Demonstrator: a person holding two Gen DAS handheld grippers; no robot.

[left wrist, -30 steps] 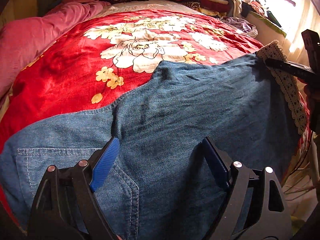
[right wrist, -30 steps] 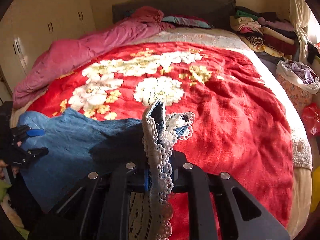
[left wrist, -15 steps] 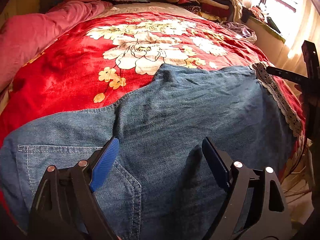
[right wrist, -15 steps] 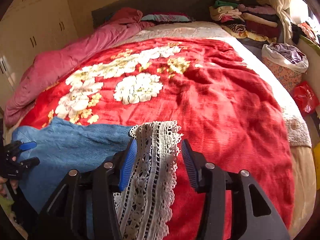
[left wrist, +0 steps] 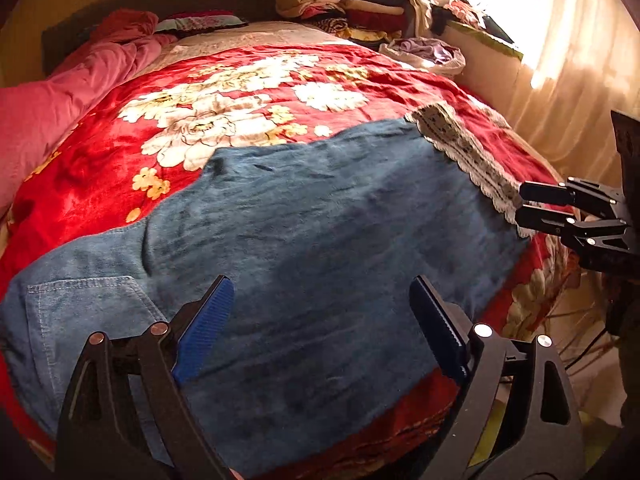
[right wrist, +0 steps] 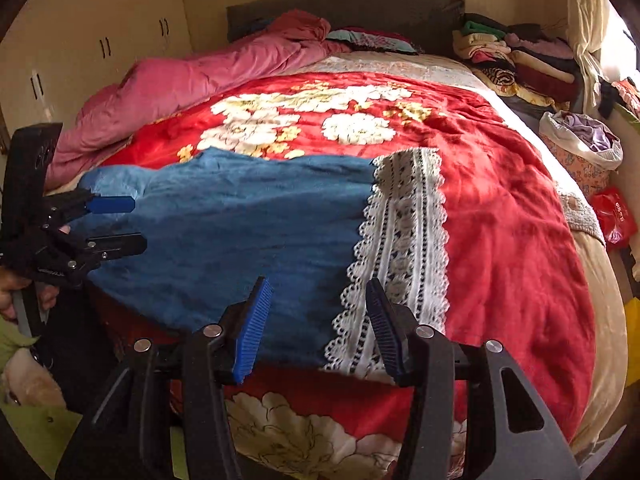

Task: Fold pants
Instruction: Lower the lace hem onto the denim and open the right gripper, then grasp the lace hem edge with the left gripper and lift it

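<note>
Both sets of jaws stand apart and grasp nothing: the right gripper (right wrist: 316, 320) has just been opening, the lace hem (right wrist: 404, 240) lying loose beyond its pads, while the left gripper (left wrist: 320, 328) has opened wider above the denim. The pants (left wrist: 320, 240) lie flat on the red blanket (left wrist: 100, 160), apparently one leg over the other; judging by that, the crosswise folds are left to do.

The blue denim pants (left wrist: 320, 240) lie flat across the near end of the bed (left wrist: 100, 168), on its red floral blanket. A back pocket shows at one end; a white lace cuff (right wrist: 404, 240) trims the other.
</note>
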